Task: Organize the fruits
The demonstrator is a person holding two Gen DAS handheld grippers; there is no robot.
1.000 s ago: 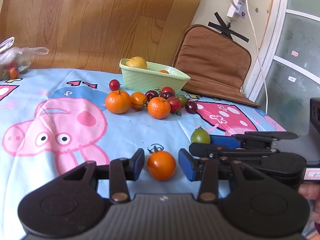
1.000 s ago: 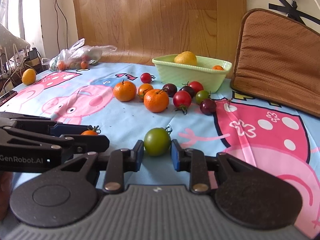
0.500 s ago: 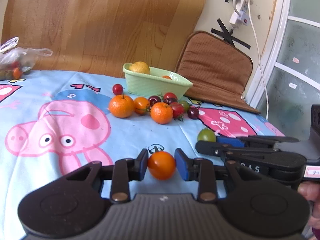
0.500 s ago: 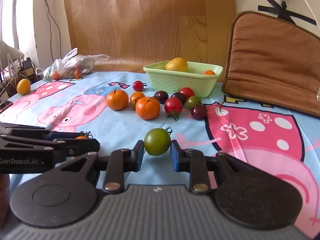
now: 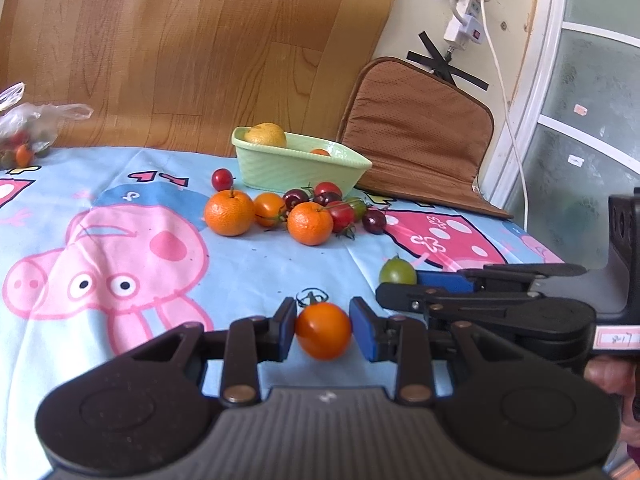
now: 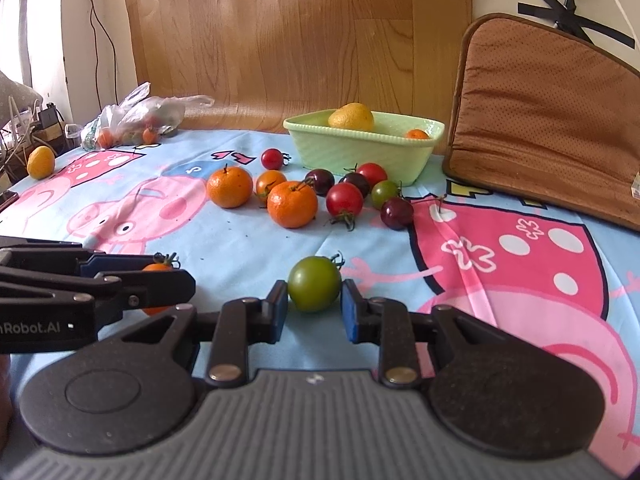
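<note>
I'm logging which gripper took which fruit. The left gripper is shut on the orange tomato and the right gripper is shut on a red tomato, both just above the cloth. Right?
Not quite. The right gripper is shut on a green tomato, not a red one; the right wrist view shows it. The left gripper is indeed shut on the orange tomato.

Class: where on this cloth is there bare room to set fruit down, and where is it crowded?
Bare: the pig print left of the oranges, and the pink patch below the cushion. Crowded: in front of the bowl.
</note>
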